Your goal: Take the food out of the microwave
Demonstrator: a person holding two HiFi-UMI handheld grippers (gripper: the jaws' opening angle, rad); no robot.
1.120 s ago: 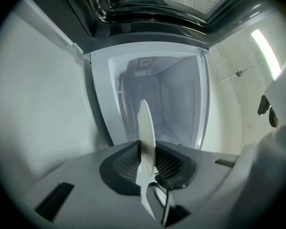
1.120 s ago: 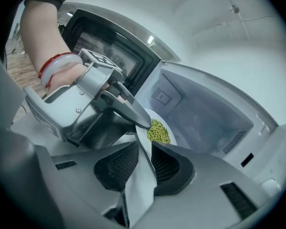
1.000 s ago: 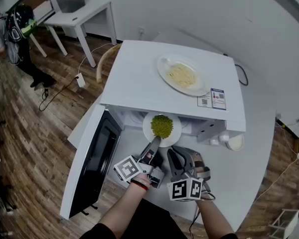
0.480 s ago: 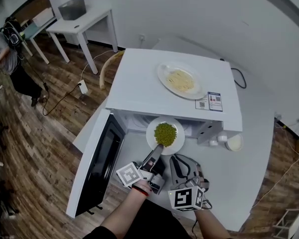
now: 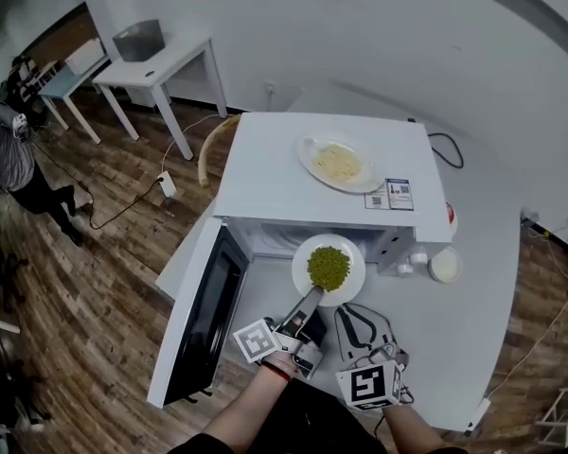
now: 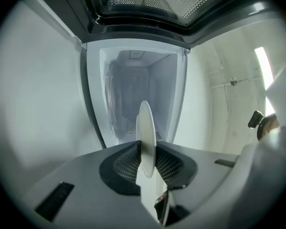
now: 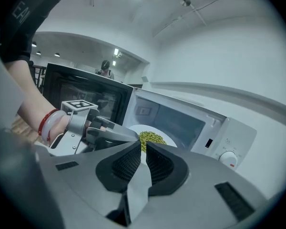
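A white plate (image 5: 354,257) with a heap of green peas (image 5: 328,267) hangs level just in front of the open microwave (image 5: 322,187). My left gripper (image 5: 311,298) is shut on the plate's near rim. In the left gripper view the plate (image 6: 146,128) stands edge-on between the pads, with the bare cavity (image 6: 133,89) behind. My right gripper (image 5: 348,312) hovers beside the left one, shut and holding nothing. The right gripper view shows its jaws (image 7: 144,157) together, with the peas (image 7: 151,137) and the left gripper (image 7: 109,132) beyond.
The microwave door (image 5: 204,310) swings open to the left. A second plate of pale noodles (image 5: 339,164) lies on the microwave's top. A small white bowl (image 5: 445,266) sits on the white table (image 5: 473,329) to the right. A person (image 5: 9,159) stands far left.
The plate of peas has come out from under the microwave's top edge toward me, held by the left gripper. Both grippers have drawn back and risen a little.
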